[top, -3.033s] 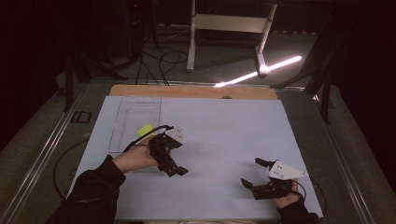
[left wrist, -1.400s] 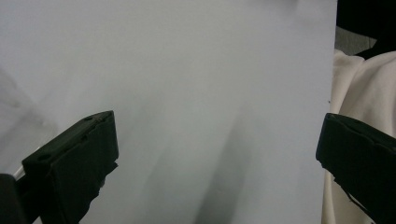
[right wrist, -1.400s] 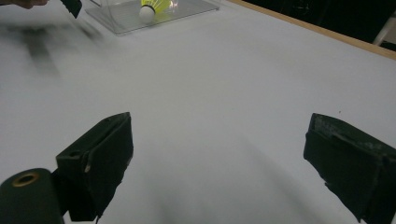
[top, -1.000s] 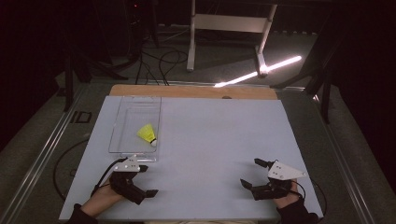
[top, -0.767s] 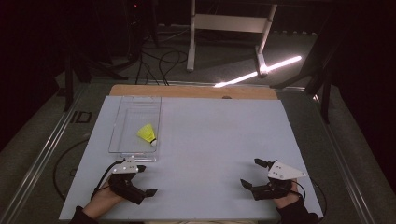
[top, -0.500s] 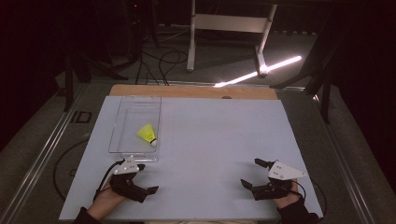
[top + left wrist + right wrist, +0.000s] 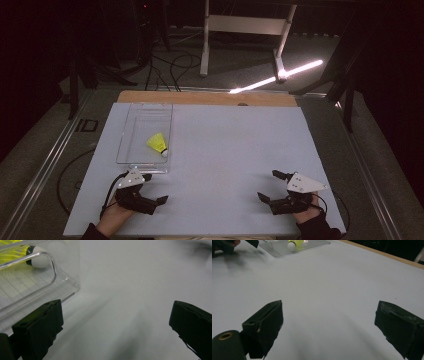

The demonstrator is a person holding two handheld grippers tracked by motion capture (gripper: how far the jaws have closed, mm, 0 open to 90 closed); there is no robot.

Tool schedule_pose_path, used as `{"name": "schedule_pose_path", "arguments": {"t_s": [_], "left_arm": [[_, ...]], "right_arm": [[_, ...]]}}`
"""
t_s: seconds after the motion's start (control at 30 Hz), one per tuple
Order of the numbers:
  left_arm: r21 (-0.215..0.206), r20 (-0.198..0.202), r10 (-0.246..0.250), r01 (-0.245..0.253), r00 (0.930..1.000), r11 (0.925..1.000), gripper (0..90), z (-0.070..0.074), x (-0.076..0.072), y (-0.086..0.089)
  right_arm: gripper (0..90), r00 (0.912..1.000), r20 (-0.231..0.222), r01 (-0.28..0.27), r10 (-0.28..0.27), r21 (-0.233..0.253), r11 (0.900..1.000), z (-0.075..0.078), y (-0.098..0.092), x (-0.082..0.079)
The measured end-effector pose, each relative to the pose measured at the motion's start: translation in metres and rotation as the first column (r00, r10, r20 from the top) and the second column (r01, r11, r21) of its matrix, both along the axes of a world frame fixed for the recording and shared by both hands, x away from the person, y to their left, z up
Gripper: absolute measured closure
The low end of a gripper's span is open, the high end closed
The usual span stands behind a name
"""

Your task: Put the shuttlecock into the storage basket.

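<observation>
At the near right corner of the clear tray (image 7: 144, 131) sits one yellow shuttlecock (image 7: 157, 144), cork end toward the person, feathers pointing roughly 10 o'clock. It lies inside the tray, touching nothing else. From the left gripper view the white cork (image 7: 41, 258) sits just behind the tray's rounded rim.

Left tongs (image 7: 152, 192) rest just outside the tray's near end, at about 6 o'clock from the shuttlecock, jaws spread wide with nothing between them. Right tongs (image 7: 272, 186) sit well apart at roughly 4 o'clock, near the front edge of the surface (image 7: 230, 145), jaws also wide and empty.

Judgement: shuttlecock looks placed, both hands parked at the near edge, so this reads as end of the drop-off step or a rest pose. If more follows, next move would be left tongs lifting over the rim and closing on the cork; the feathers would crush or slip.

Count: one tray, one shuttlecock, two tongs, one white surface.
</observation>
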State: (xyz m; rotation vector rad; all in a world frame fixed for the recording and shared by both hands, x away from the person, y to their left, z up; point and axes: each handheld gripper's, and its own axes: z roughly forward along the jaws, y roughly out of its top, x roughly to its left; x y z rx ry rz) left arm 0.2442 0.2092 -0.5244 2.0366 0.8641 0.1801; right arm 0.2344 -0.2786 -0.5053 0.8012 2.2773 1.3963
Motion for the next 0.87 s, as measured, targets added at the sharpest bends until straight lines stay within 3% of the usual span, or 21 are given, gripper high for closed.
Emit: {"name": "schedule_pose_path", "arguments": {"t_s": [0.17,0.37,0.87], "left_arm": [[0.013,0.013,-0.007,0.007,0.9999,0.9999,0.0,-0.0015,-0.0002,-0.0018],[0.007,-0.002,-0.049,0.049,0.9988,0.9988,0.0,-0.0027,-0.0002,-0.0039],[-0.012,-0.015,-0.043,0.043,0.9989,0.9990,0.0,-0.0031,0.0011,-0.0023]], "right_arm": [[8.5,1.0000,-0.004,0.003,-0.003,-0.002,1.000,-0.0011,0.0004,0.0008],[8.5,1.0000,-0.006,0.001,-0.001,-0.002,1.000,-0.0019,0.0005,0.0014],[8.5,0.9999,-0.014,0.002,-0.002,-0.006,1.000,-0.0026,0.0009,0.0016]]}}
